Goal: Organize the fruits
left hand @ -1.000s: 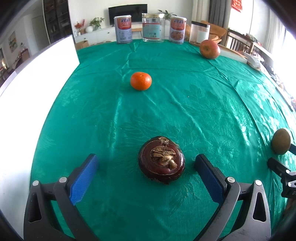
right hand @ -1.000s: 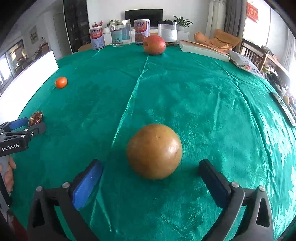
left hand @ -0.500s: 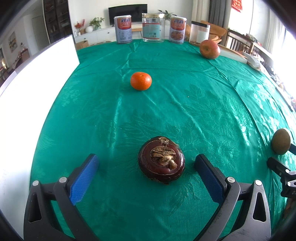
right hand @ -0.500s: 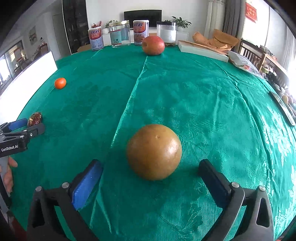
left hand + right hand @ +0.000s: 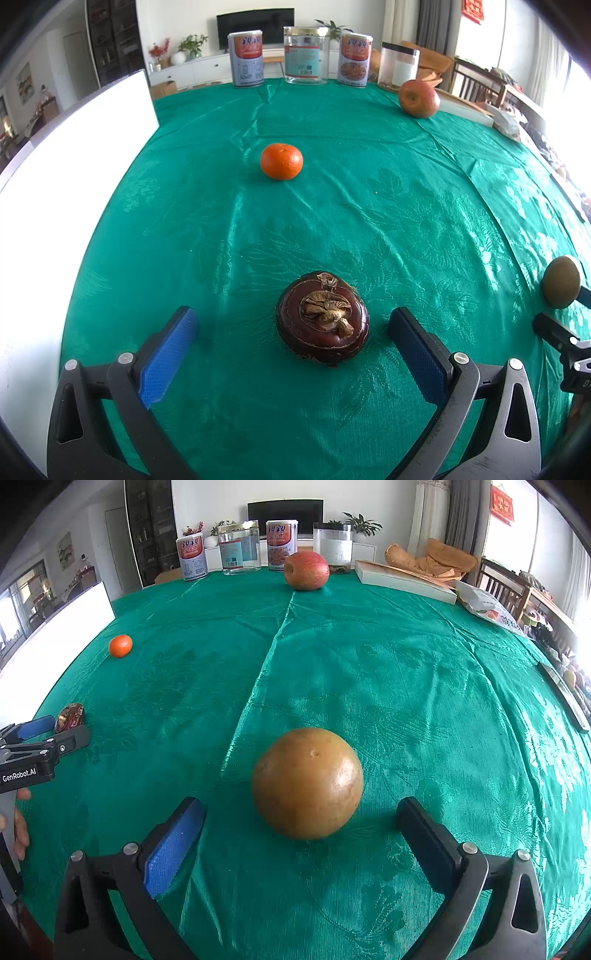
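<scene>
A dark red mangosteen (image 5: 322, 318) lies on the green tablecloth between the fingers of my left gripper (image 5: 291, 325), which is open and not touching it. A brown round pear (image 5: 307, 782) lies between the fingers of my right gripper (image 5: 301, 814), also open and apart from it. A small orange tangerine (image 5: 281, 161) sits further out at the left. A red apple (image 5: 306, 570) sits at the far edge. The pear also shows in the left wrist view (image 5: 560, 281), and the mangosteen in the right wrist view (image 5: 69, 717).
Two tins (image 5: 245, 59), a clear jar (image 5: 306, 55) and a plastic container (image 5: 399, 66) stand along the far edge. A white board (image 5: 74, 155) runs along the left side. A flat box (image 5: 402, 578) and a bag (image 5: 491, 609) lie at the far right.
The right wrist view has shifted very slightly. Both grippers stay open around their fruits; nothing else has moved.
</scene>
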The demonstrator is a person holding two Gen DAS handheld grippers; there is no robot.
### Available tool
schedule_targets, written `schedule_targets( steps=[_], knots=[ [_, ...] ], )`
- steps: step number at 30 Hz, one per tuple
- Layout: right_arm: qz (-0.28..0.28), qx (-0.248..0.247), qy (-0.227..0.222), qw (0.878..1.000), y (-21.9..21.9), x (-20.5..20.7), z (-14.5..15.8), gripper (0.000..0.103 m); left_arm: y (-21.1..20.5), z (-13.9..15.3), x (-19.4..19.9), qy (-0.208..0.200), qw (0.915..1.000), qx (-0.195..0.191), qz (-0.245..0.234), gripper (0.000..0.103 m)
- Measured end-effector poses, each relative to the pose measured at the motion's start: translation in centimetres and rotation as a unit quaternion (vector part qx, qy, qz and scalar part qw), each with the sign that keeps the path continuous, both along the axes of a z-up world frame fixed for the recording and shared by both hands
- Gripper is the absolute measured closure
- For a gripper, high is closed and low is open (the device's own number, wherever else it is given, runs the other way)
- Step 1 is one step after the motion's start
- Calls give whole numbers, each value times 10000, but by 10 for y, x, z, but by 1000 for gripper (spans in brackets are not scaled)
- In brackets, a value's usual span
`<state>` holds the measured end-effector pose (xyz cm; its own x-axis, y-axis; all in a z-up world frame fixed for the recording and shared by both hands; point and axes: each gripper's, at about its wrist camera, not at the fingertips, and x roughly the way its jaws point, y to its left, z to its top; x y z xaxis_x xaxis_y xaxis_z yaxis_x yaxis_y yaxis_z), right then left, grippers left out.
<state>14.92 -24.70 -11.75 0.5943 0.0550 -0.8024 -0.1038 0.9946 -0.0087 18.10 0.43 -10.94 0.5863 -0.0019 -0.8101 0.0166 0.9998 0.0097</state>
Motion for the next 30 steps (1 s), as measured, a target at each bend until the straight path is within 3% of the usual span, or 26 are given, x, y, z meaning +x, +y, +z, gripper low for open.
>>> schedule_targets(
  steps=[4, 8, 10, 12, 17, 18, 20, 21, 26, 29, 30],
  knots=[
    [19, 9, 7, 10000, 0, 0, 0, 0, -1, 1, -3, 54, 10000, -19, -37, 1],
    [382, 56, 358, 9986, -6, -7, 4, 0, 6, 8, -5, 837, 9935, -95, -765, 1],
    [448, 325, 628, 9965, -19, -12, 8, 0, 12, 16, -8, 1007, 9897, -289, -975, 2],
    [395, 601, 821, 9940, -34, -11, 14, 0, 11, 26, -10, 885, 9882, -389, -1188, 2],
    [264, 834, 1071, 9904, -57, 5, 36, 4, -16, 30, -3, 792, 9855, -16, -1499, 4],
    [356, 878, 1108, 9893, -55, 8, 39, 9, -19, 29, 0, 807, 9855, 47, -1495, 7],
    [669, 915, 1220, 9860, -45, 11, 41, 12, -19, 25, 4, 913, 9851, -16, -1459, 25],
    [786, 855, 1266, 9851, -38, 14, 40, 13, -18, 23, 6, 977, 9850, -101, -1416, 29],
    [931, 379, 1240, 9872, -14, 29, 34, 18, -8, 21, 7, 1047, 9857, -205, -1307, 28],
    [977, 226, 1303, 9864, -7, 38, 27, 34, -5, 20, 8, 1071, 9855, -203, -1298, 28],
    [983, 226, 1390, 9851, -7, 39, 24, 55, -5, 19, 9, 1075, 9856, -202, -1293, 34]
  ],
)
